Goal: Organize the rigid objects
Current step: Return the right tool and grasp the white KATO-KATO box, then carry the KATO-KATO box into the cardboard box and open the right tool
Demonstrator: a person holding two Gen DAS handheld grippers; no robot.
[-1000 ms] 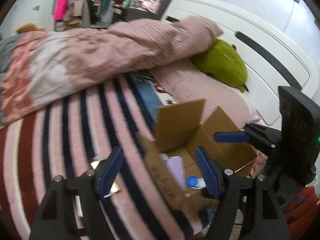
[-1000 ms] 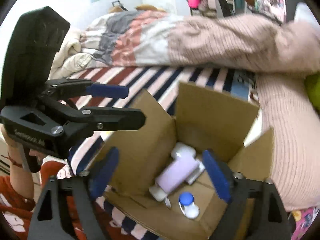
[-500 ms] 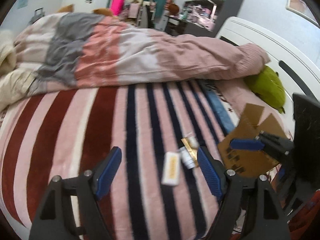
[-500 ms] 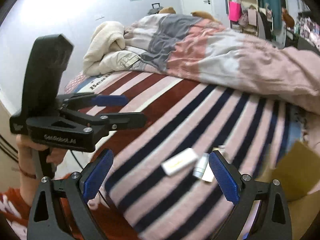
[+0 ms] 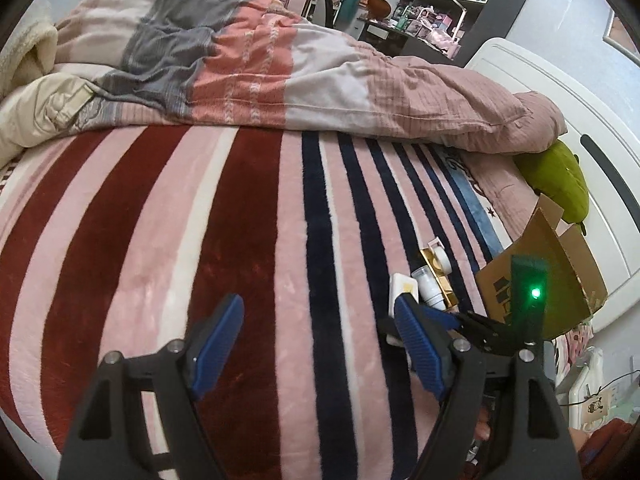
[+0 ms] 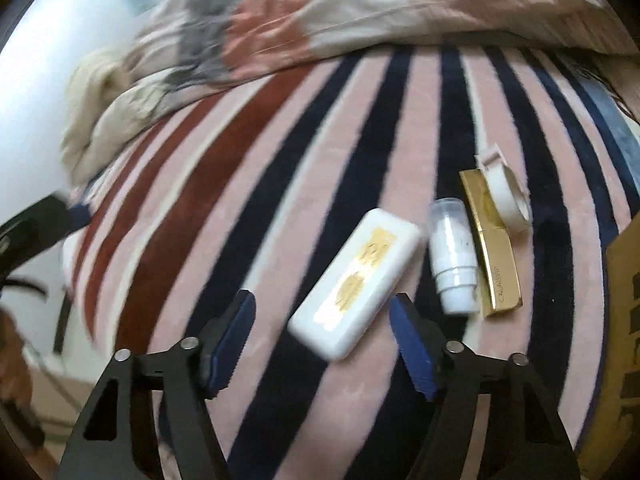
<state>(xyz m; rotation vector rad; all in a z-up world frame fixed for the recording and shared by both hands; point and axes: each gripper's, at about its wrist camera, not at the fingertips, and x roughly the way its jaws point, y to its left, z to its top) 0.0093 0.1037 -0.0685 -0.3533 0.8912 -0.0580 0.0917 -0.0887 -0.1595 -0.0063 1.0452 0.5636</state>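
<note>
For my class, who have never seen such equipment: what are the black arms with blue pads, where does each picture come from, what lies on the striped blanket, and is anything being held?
These are two hand-held grippers, each with two fingers and a camera looking forward along them. One picture comes from the left gripper, the other from the right gripper. Both are open and hold nothing.

On the striped blanket lie four small items: a white case with gold print, a small white bottle, a gold box and a round white container. The right gripper is just in front of the white case. At the blanket's right edge is an open cardboard box. A rumpled quilt lies behind.
</note>
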